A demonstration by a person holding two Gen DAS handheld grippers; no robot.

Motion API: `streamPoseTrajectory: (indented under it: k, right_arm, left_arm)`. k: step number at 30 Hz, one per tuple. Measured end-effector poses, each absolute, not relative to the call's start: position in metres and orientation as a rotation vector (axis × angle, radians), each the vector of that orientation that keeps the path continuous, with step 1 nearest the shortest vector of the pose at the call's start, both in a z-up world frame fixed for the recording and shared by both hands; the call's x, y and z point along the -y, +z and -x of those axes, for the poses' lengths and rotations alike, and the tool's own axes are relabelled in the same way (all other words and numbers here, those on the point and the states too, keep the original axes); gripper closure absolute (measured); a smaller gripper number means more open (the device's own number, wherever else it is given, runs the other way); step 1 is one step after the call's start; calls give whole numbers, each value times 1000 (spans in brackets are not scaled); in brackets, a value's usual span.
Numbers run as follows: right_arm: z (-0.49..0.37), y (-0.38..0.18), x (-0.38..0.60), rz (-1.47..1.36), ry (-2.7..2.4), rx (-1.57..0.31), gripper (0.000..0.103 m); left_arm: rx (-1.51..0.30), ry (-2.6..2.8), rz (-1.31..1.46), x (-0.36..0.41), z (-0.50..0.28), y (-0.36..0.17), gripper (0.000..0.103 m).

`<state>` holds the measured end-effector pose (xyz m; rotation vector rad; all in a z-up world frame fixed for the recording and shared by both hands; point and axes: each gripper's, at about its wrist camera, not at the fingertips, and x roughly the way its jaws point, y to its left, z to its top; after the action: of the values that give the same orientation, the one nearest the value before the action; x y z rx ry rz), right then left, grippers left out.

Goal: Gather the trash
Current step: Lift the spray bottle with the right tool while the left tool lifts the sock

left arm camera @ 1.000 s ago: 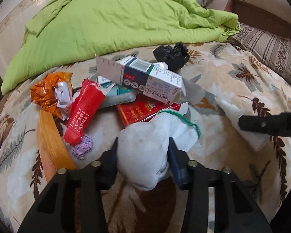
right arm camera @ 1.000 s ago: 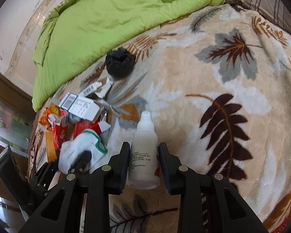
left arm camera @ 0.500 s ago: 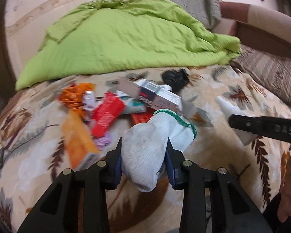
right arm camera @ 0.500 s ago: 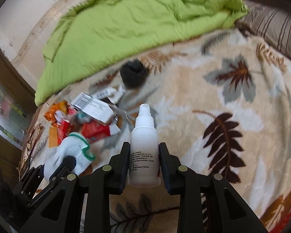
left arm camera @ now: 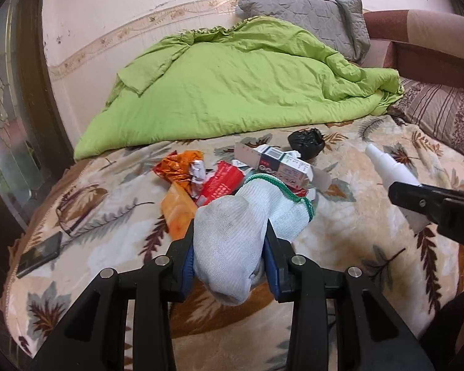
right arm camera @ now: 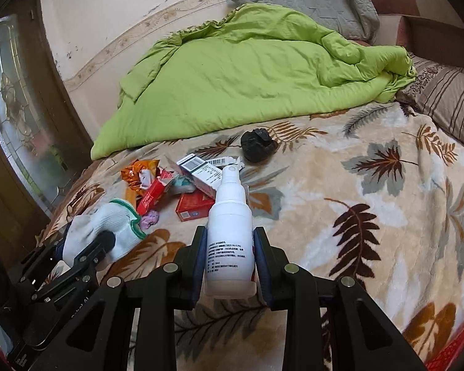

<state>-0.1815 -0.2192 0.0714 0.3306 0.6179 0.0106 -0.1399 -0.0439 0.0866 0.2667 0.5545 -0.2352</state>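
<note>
Bottle (right arm camera: 230, 232) print unreadable, clamped in right tool (right arm camera: 230, 266); left tool (left arm camera: 229, 259) pinches glove (left arm camera: 241, 228).

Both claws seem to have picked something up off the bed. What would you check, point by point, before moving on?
1. Left gripper clamped on the white glove: ok.
2. Right gripper clamped on the white spray bottle: ok.
3. Both items lifted off the leaf-print blanket: ok.
4. Glove hanging free of the red packet behind it: cannot tell.
5. Bin to drop them in: not in view, cannot tell.
6. All trash gathered: not ok; orange wrapper, medicine box and black bag remain.
</note>
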Motion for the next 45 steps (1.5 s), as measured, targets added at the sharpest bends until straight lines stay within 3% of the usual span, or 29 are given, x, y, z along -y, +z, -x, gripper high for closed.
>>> streamPoseTrajectory:
  k: [27, 45]
  right_arm:
    - [177, 66, 214, -311, 24, -630, 71]
    - [176, 65, 212, -312, 32, -631, 71]
  left_arm:
    - [-564, -9, -126, -16, 109, 94, 67]
    - [-576, -39, -123, -13, 109, 90, 67]
